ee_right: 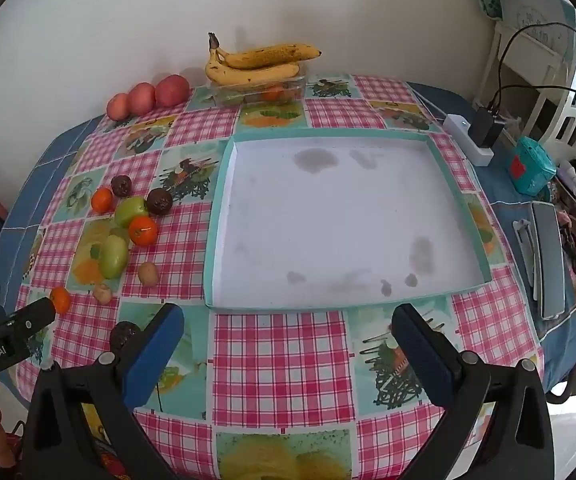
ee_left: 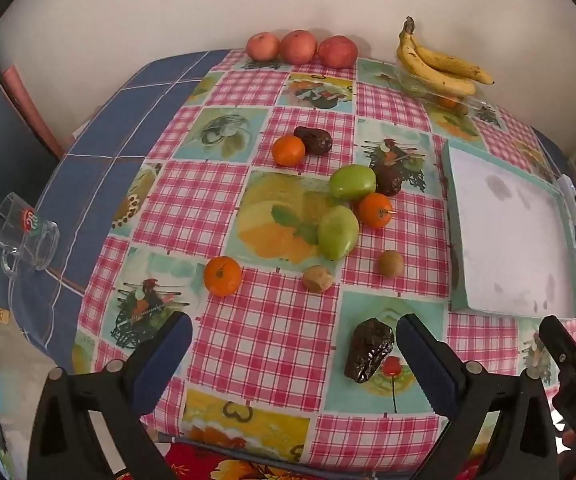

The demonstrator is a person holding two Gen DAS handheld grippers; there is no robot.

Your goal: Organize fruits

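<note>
1. The left gripper [ee_left: 293, 354] hangs low over the near edge of the table, and its jaws are wide apart with nothing in them.
2. The right gripper [ee_right: 288, 336] waits just in front of the tray [ee_right: 224, 216]. Its jaws are spread wide too, and hold nothing.
3. The tray is white inside with a teal rim. No fruit is in it yet, so I think the sorting has not begun.
4. The loose fruits sit in a bunch on the checked tablecloth [ee_left: 272, 336], left of the tray: three oranges, two green fruits, two small brown ones and three dark wrinkly ones.
5. A dark wrinkly fruit [ee_left: 369, 355] lies closest, just beside the left gripper's right finger.
6. Three apples [ee_left: 301, 48] and some bananas [ee_left: 435, 62] rest by the back wall, well apart from the rest.
7. The near orange [ee_left: 222, 276] is round. A bump from a finger could make it roll off the edge.
8. The green fruit [ee_left: 337, 232] touches another orange [ee_left: 375, 210], so grabbing one may push the other.
9. A squeeze that is too hard could squash the soft dark fruit.
10. A glass mug [ee_left: 24, 236] stands far left. A wide swing could knock it over.
</note>
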